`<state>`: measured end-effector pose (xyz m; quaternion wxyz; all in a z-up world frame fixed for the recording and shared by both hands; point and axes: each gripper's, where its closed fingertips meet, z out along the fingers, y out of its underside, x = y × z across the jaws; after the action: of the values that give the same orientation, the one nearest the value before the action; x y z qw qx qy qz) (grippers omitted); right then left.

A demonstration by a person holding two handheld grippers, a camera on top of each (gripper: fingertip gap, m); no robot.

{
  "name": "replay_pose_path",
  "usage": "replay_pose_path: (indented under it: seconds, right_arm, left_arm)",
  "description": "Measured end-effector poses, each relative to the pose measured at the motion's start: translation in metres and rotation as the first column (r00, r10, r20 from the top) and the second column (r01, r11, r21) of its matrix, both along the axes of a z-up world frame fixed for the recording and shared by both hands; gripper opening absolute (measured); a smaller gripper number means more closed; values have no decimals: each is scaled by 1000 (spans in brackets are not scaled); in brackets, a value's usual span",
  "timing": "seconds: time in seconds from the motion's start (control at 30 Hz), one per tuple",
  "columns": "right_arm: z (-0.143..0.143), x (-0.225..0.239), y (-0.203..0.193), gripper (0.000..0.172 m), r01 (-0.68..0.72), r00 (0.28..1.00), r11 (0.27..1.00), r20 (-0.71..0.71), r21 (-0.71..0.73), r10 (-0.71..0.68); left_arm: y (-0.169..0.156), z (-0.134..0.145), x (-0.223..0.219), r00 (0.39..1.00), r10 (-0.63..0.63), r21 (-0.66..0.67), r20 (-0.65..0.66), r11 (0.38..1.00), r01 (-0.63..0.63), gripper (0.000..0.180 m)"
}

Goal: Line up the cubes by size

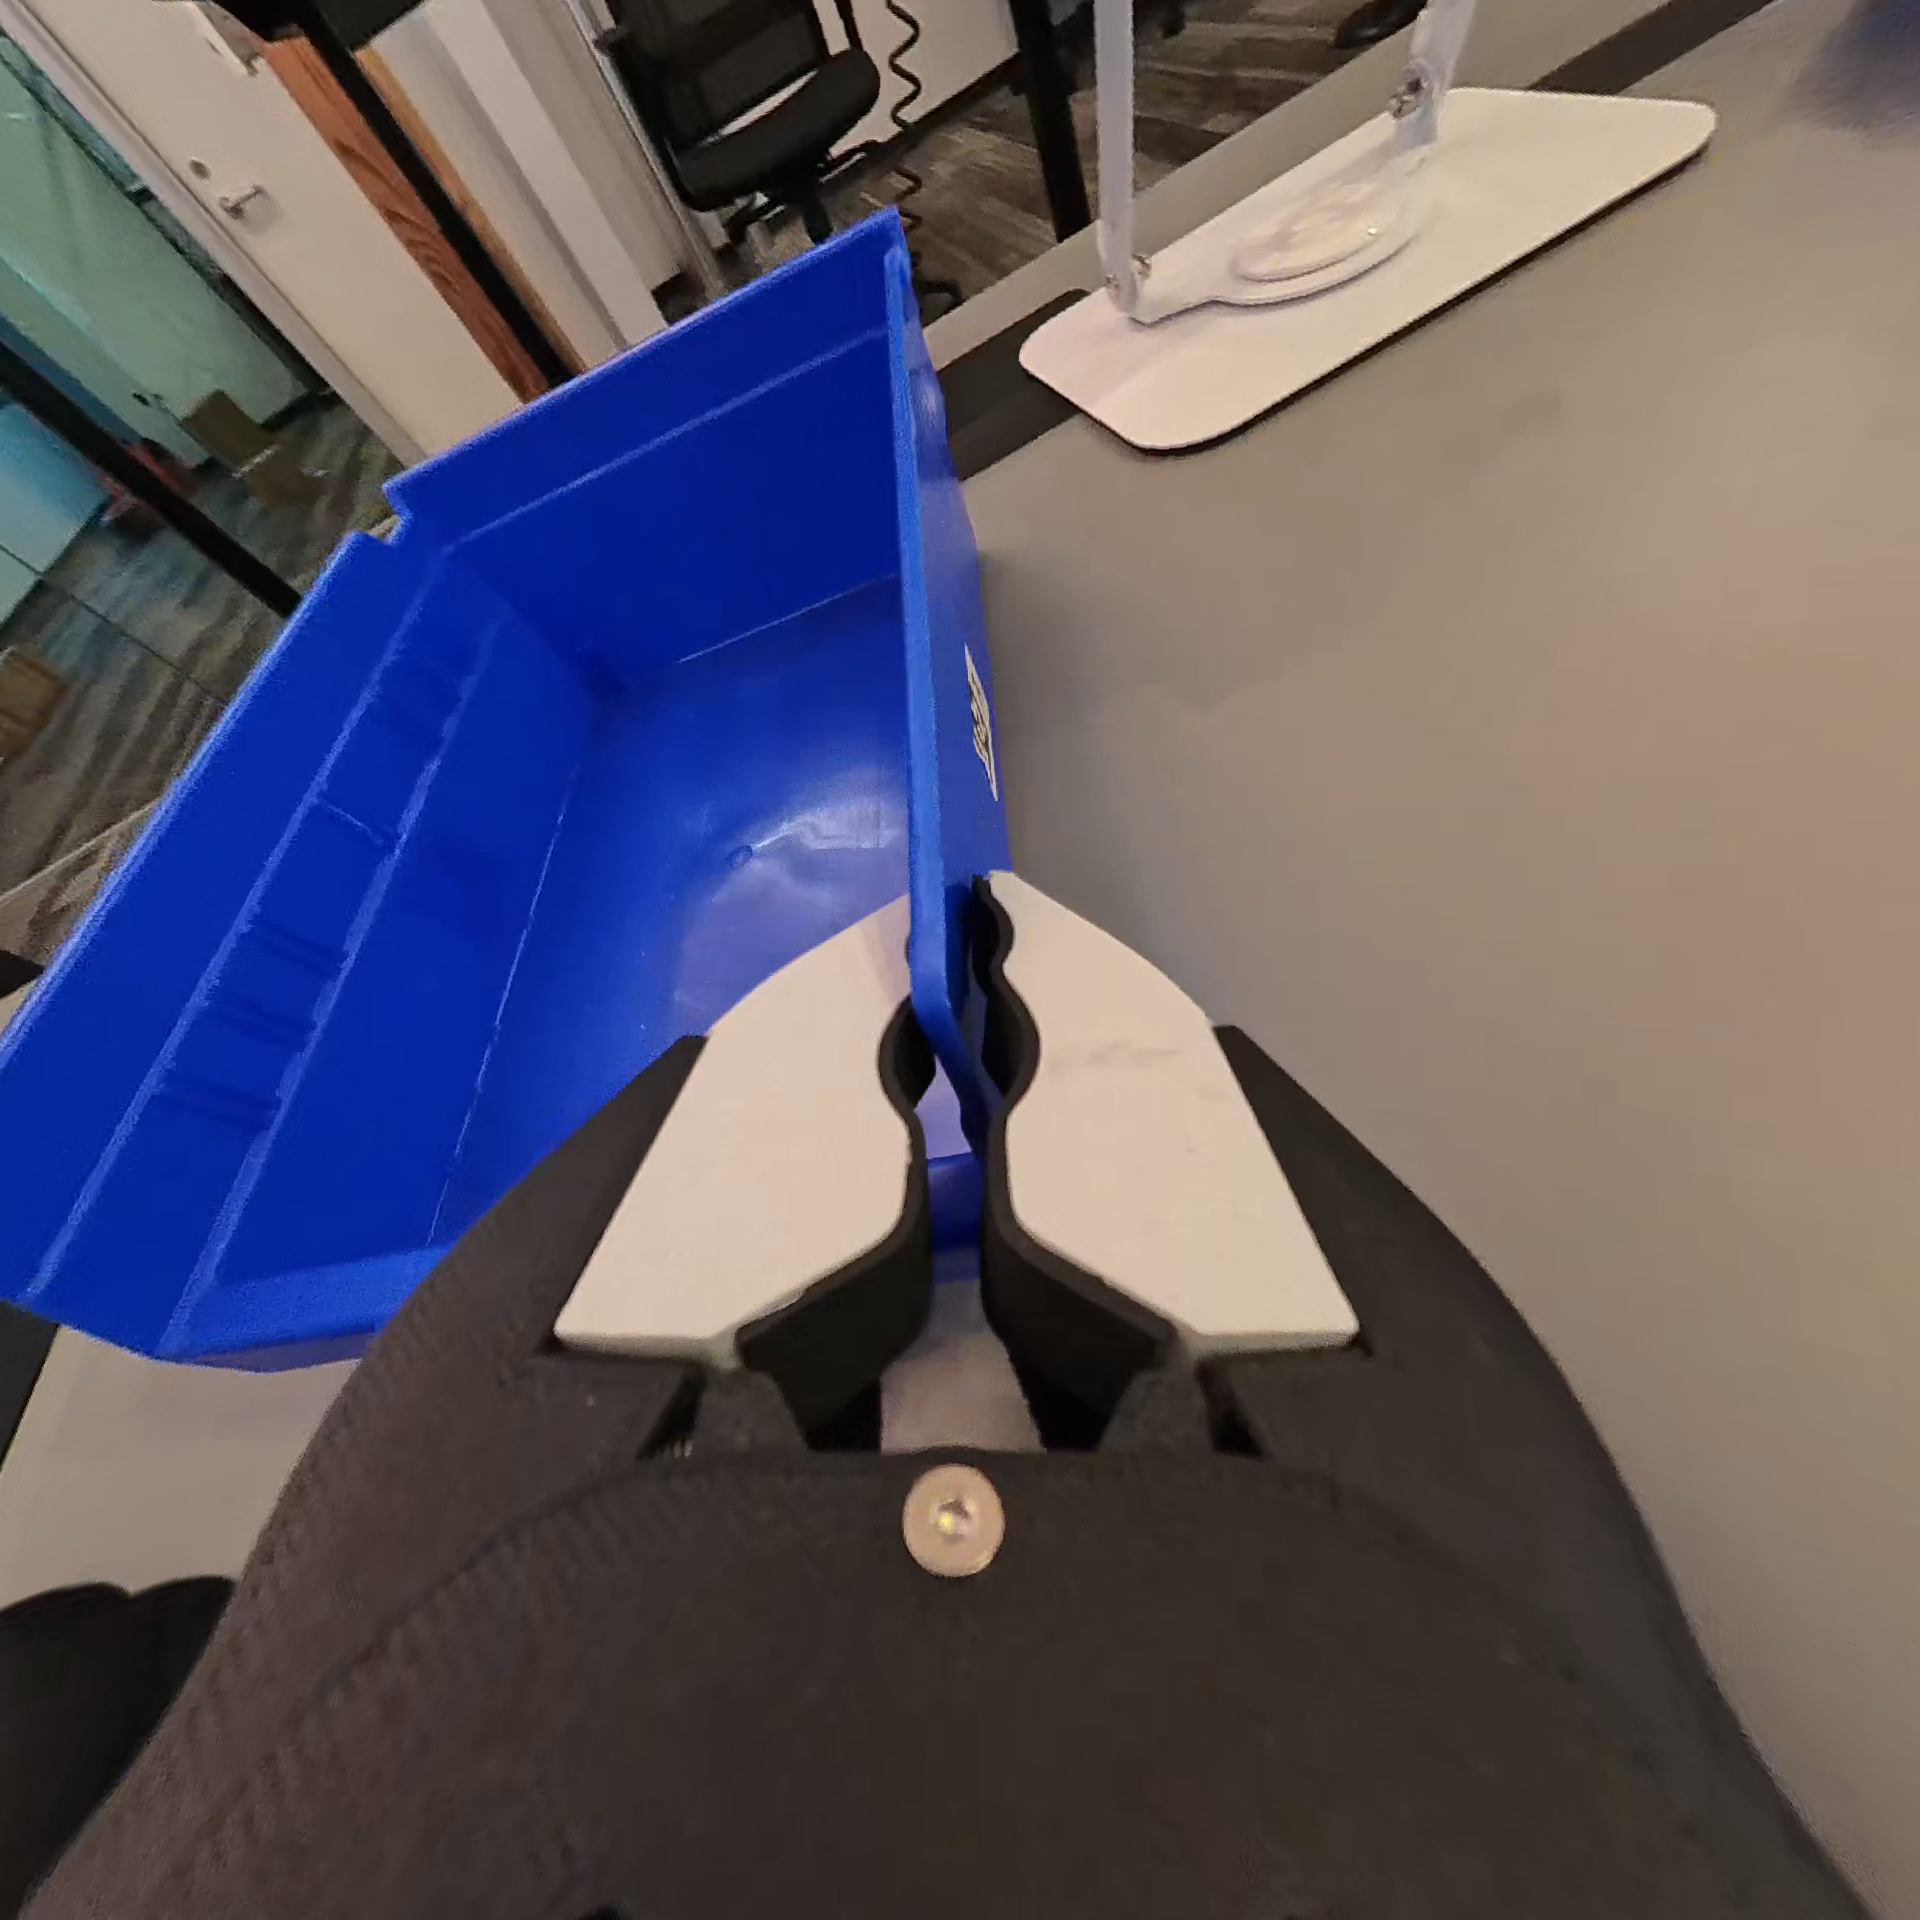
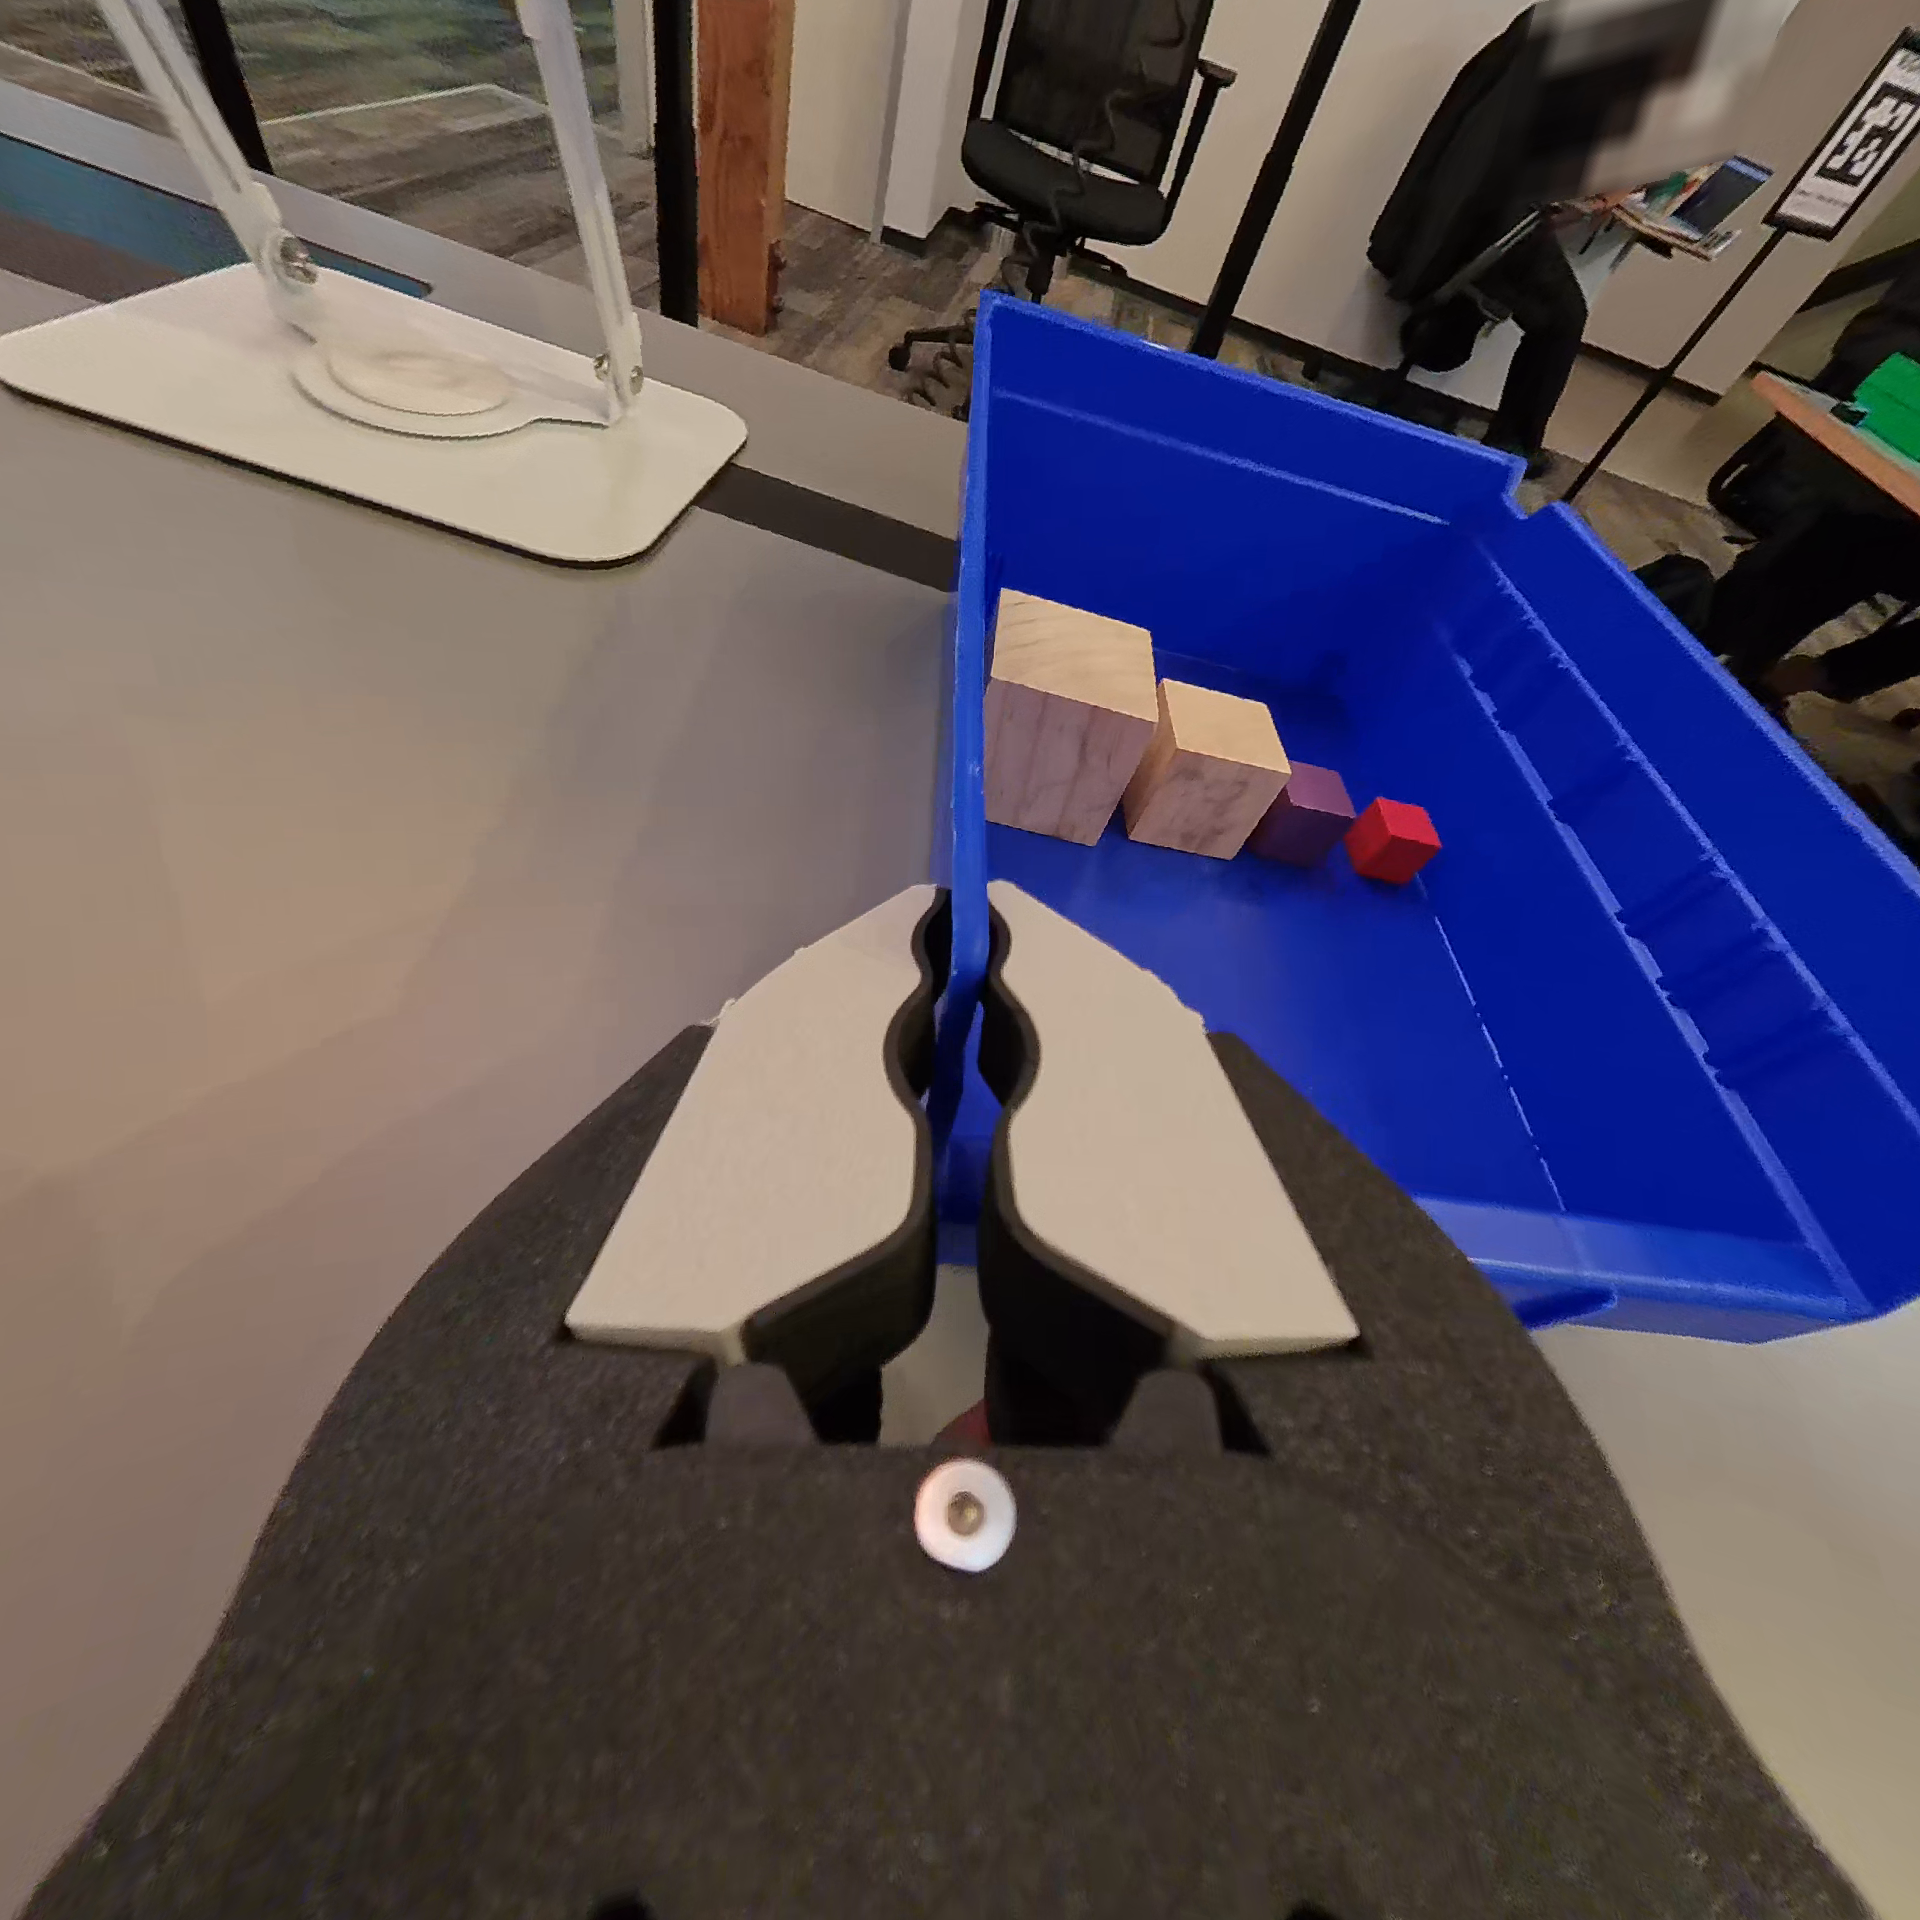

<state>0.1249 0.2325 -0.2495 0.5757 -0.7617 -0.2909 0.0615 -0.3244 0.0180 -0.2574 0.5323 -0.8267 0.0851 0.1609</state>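
Four cubes [image 2: 1205, 764] already stand in a row from largest to smallest at two o'clock inside a blue bin [image 2: 1299, 1039], so little seems left, while the left gripper [image 1: 951, 997] and right gripper [image 2: 961, 987] each pinch a bin wall.

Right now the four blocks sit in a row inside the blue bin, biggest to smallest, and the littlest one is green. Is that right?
Almost. The littlest block is red, not green; the right wrist view shows it. The rest holds: four blocks in a row inside the blue bin, biggest to smallest, with the big wooden block at the other end.
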Motion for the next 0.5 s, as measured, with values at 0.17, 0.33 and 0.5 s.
replay_pose_path:
  seconds: [0.17,0.33,0.5]
  right_arm:
    - [0,1,-22,3,-54,998,998,-13,-23,54]
    - [0,0,-48,3,-131,991,991,-27,-38,130]
    - [-1,-3,-71,3,-216,976,975,-42,-43,214]
  left_arm:
    - [-30,-1,11,998,-27,-35,52,999,29,4]
    - [-64,-1,23,992,-49,-41,119,998,55,3]
    - [-91,-1,45,985,-123,-81,125,988,134,3]
